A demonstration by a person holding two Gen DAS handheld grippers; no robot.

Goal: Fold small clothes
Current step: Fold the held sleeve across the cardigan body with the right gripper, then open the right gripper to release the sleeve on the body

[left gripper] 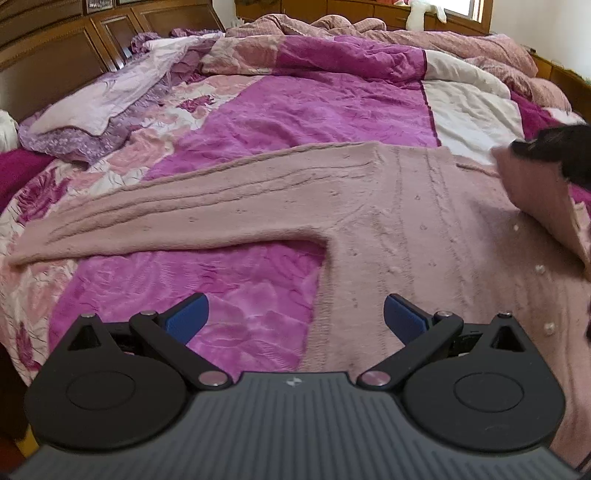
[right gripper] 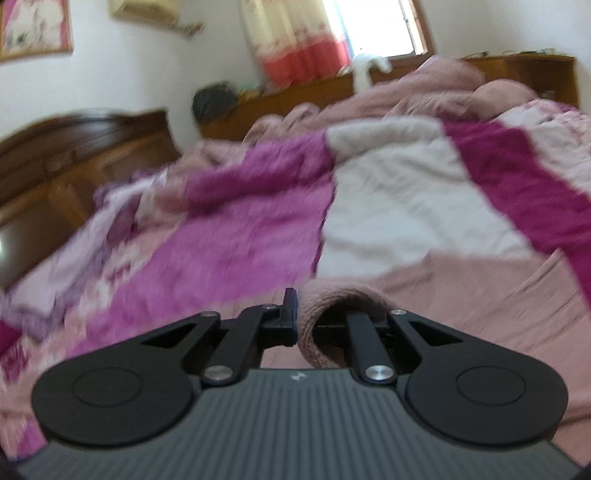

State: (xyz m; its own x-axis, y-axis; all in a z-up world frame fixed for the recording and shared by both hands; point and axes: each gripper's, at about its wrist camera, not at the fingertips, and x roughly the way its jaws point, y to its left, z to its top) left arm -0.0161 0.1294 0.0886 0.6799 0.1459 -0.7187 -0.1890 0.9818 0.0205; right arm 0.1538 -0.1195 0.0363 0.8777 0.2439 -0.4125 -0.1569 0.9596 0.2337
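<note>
A pink knitted sweater [left gripper: 406, 221] with small pearl beads lies flat on the bed, one sleeve [left gripper: 147, 218] stretched out to the left. My left gripper [left gripper: 295, 317] is open and empty, low over the sweater's left side edge near the hem. My right gripper [left gripper: 554, 151] shows at the right edge of the left wrist view, holding up a folded-over part of the sweater. In the right wrist view my right gripper [right gripper: 301, 317] is shut on a ribbed pink cuff of the sweater [right gripper: 332, 314], which wraps over the right finger. That view is blurred.
A magenta, pink and white patchwork quilt [left gripper: 295, 107] covers the bed. Bunched pink bedding [left gripper: 369, 33] lies at the far side and lilac pillows [left gripper: 92, 107] at the left. A wooden headboard [left gripper: 55, 48] stands at the left and a window [right gripper: 376, 26] beyond.
</note>
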